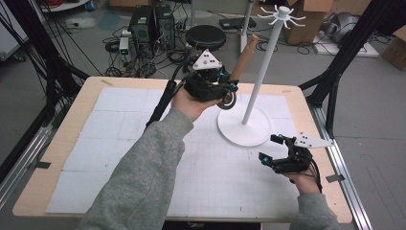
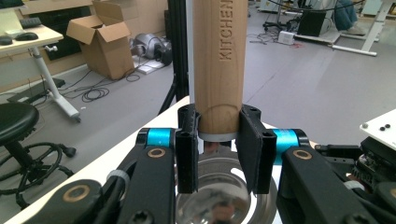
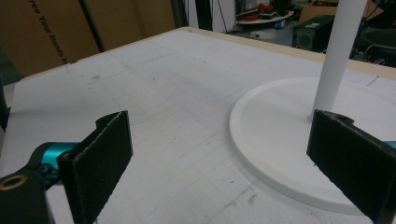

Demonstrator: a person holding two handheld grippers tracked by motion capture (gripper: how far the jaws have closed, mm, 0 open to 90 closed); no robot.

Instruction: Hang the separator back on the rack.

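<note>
Even, soft light is falling from overhead; shadows are lying faint, and near jaws are blurring slightly.

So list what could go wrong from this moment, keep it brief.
1. The left gripper pinches the wooden-handled utensil low, near its metal end, so the long handle above may tip or swing in the fingers.
2. That handle leans close to the white stand's pole; a small move might knock it.
3. The right gripper sits open by the stand's base and could nudge it.
</note>
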